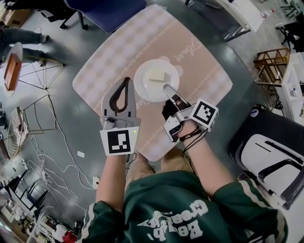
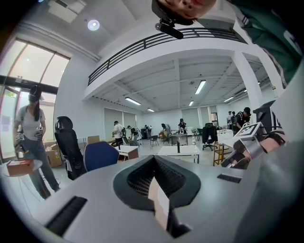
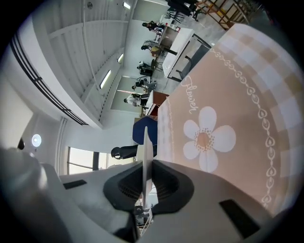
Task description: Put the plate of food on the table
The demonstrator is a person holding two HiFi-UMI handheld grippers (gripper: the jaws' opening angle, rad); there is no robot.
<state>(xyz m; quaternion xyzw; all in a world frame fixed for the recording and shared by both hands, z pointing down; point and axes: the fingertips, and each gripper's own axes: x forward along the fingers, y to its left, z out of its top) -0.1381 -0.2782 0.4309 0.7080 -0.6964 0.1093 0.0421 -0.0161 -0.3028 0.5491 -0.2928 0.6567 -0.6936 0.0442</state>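
A white plate (image 1: 154,80) with a pale wedge of food (image 1: 156,76) is over the middle of the table, which is covered by a pink checked cloth (image 1: 199,71). My right gripper (image 1: 167,88) is shut on the plate's near rim. In the right gripper view the plate (image 3: 146,147) shows edge-on between the jaws, next to the cloth's flower print (image 3: 209,137). I cannot tell whether the plate touches the cloth. My left gripper (image 1: 126,80) lies over the table just left of the plate, fingertips together and holding nothing.
A blue chair (image 1: 107,12) stands at the table's far side. A small round stand with a brown box (image 1: 12,71) and loose cables (image 1: 52,161) are on the floor at left. A wooden rack (image 1: 273,64) and a black-and-white seat (image 1: 270,156) are at right.
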